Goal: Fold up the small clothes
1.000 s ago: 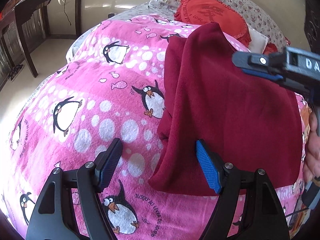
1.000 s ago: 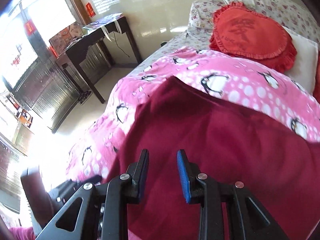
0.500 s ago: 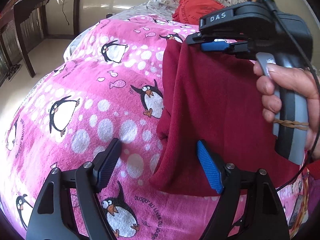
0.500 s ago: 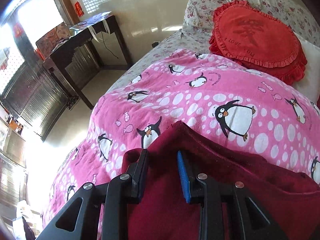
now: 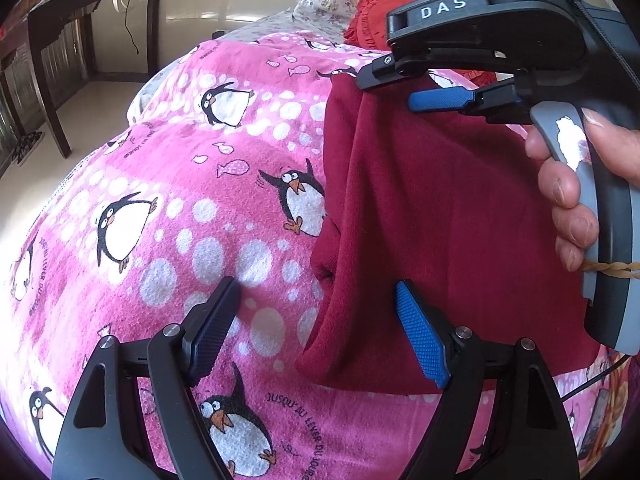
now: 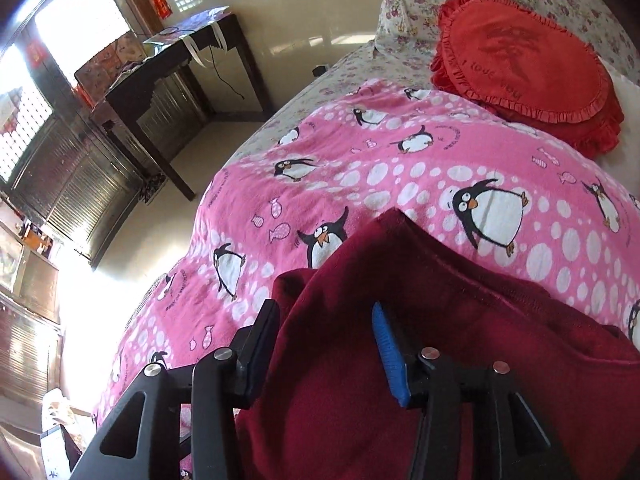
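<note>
A dark red fleece garment (image 5: 436,208) lies folded on the pink penguin blanket (image 5: 180,208). My left gripper (image 5: 316,336) is open and empty, its jaws on either side of the garment's near left edge. In the left wrist view my right gripper (image 5: 384,88) hovers over the garment's far left corner, jaws apart, held by a hand (image 5: 576,184). In the right wrist view the right gripper (image 6: 326,350) is open right above the red cloth (image 6: 400,360), whose corner (image 6: 394,216) points away.
A red heart-shaped cushion (image 6: 524,64) and floral pillows (image 6: 408,4) lie at the head of the bed. A dark wooden desk (image 6: 172,80) stands on the floor left of the bed. The bed edge drops off on the left.
My right gripper has opened wider and moved further toward the garment's far left corner. My left gripper has barely moved.
</note>
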Demonstrator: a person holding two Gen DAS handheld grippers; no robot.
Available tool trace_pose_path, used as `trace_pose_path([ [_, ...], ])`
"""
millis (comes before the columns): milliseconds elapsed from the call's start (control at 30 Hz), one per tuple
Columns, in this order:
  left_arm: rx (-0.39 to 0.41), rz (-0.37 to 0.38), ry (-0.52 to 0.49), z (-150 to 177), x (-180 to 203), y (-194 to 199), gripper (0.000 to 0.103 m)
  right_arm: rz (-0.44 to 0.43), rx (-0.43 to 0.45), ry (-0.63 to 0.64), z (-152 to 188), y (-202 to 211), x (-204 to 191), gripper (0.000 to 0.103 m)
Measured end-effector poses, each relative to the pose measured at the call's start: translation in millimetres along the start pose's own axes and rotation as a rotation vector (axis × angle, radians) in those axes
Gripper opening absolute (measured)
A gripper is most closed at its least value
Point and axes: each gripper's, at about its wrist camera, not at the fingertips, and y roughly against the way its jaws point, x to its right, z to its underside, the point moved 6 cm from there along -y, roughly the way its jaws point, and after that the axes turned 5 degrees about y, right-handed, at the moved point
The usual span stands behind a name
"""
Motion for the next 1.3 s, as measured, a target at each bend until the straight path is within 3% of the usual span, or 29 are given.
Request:
trace_pose_path([
  [233, 0.001, 0.001, 0.005, 0, 0, 0, 0.081, 0.104, -0.049, 0.063, -7, -20, -13, 0.073],
  [367, 0.006, -0.003, 0.008, 0, 1, -1, 0.082, 0.212, -0.064, 0.115, -7, -36, -15, 0.076],
  [467, 0.005, -0.008, 0.001, 0, 3, -1, 0.083, 0.245, -0.048, 0.152, -5, -41, -17, 0.08],
  [500, 0.001, -0.008, -0.011, 0, 4, -1, 0.083, 0.248, -0.044, 0.164, -4, -40, -18, 0.079],
  [600, 0.018, 0.021, -0.044, -7, 5, 7, 0.083, 0.212, -0.023, 0.156, -3, -30, -12, 0.058],
  [667, 0.054, 0.044, -0.038, -16, 3, 14, 0.083, 0.127, -0.013, 0.087, -3, -19, 2, 0.038],
  [767, 0.066, 0.096, -0.014, -32, 3, 17, 0.083, -0.018, -0.014, -0.02, 0, -8, 17, 0.025],
  [833, 0.071, 0.137, 0.01, -42, 3, 13, 0.083, -0.065, -0.009, -0.049, 1, -5, 21, 0.023],
  [933, 0.015, 0.171, 0.038, -50, 6, -7, 0.083, -0.083, -0.008, -0.065, 3, -5, 21, 0.023],
  [1000, -0.025, 0.169, 0.054, -49, 8, -18, 0.083, -0.074, -0.009, -0.06, 4, -6, 19, 0.023],
  [1133, 0.005, 0.147, 0.036, -50, 14, -21, 0.083, -0.037, -0.028, -0.028, 1, -10, 14, 0.023],
  [1300, 0.018, 0.115, 0.017, -49, 18, -24, 0.083, 0.004, -0.056, 0.007, -3, -19, 7, 0.038],
])
